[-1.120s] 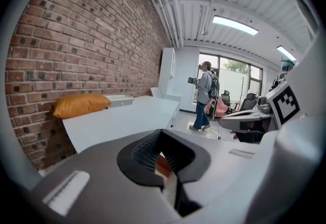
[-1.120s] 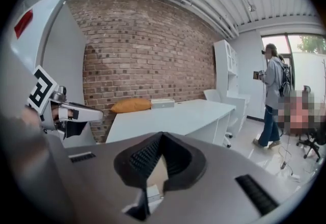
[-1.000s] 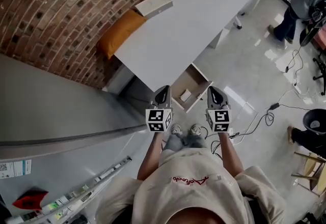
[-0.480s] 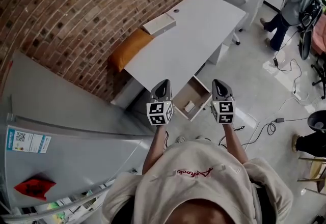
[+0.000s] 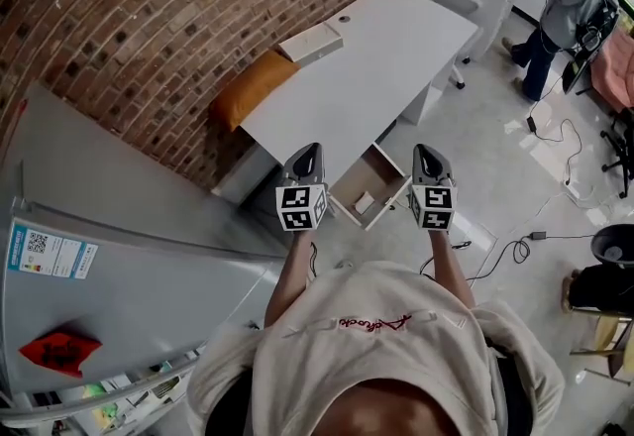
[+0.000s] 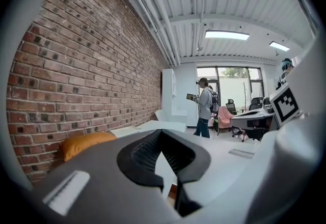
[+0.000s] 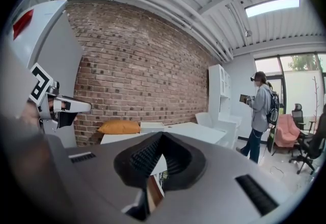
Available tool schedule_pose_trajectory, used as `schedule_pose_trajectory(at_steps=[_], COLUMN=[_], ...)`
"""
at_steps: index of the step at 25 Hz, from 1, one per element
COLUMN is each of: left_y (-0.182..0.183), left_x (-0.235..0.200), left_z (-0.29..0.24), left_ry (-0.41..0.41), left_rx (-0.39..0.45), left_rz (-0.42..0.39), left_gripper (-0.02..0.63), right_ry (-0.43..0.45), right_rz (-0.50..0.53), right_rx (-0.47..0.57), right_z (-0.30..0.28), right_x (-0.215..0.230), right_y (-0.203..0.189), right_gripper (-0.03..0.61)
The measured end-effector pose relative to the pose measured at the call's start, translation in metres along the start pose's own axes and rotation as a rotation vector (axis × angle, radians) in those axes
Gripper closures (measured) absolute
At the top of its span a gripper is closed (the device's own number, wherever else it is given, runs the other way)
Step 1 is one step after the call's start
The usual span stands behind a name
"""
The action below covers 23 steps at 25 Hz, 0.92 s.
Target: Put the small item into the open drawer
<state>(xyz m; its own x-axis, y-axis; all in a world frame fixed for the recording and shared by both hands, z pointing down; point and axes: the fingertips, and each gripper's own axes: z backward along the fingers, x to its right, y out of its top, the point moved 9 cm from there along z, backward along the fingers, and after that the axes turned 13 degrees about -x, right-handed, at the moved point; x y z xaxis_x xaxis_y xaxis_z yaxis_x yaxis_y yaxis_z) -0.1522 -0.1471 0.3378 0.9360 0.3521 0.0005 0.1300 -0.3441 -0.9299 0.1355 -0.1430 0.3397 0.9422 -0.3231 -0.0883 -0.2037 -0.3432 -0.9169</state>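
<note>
In the head view a wooden drawer (image 5: 388,173) stands pulled open under the near corner of the white desk (image 5: 376,57). A small white item (image 5: 364,202) lies on its floor. I hold both grippers level in front of my chest, one on each side of the drawer and above it. My left gripper (image 5: 308,151) is shut with nothing between its jaws, and so is my right gripper (image 5: 426,153). The left gripper view shows its tips (image 6: 161,132) meeting; in the right gripper view the tips (image 7: 162,135) also meet.
An orange cushion (image 5: 253,87) and a flat white box (image 5: 311,44) lie at the desk's wall side against the brick wall. A grey cabinet (image 5: 109,266) with a red patch fills the left. Cables (image 5: 525,246) trail over the floor. A person (image 5: 567,3) stands far right.
The head view has swung so more of the grey cabinet and room shows. Both grippers sit slightly higher and wider apart, still shut. The person in the background has shifted.
</note>
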Motion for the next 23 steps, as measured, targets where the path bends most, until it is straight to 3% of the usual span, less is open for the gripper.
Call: schedule_pose_trajectory(at_steps=[23], left_y=[-0.0017], left_x=[0.0031], left_z=[-0.0033], left_ry=[-0.023], left_rx=[-0.013], left_rz=[-0.02], left_gripper=[0.604], right_ry=[-0.004], right_rz=[0.005], right_rx=[-0.011], right_z=[-0.0014], right_x=[-0.0051], right_y=[0.0028], right_gripper=[0.566])
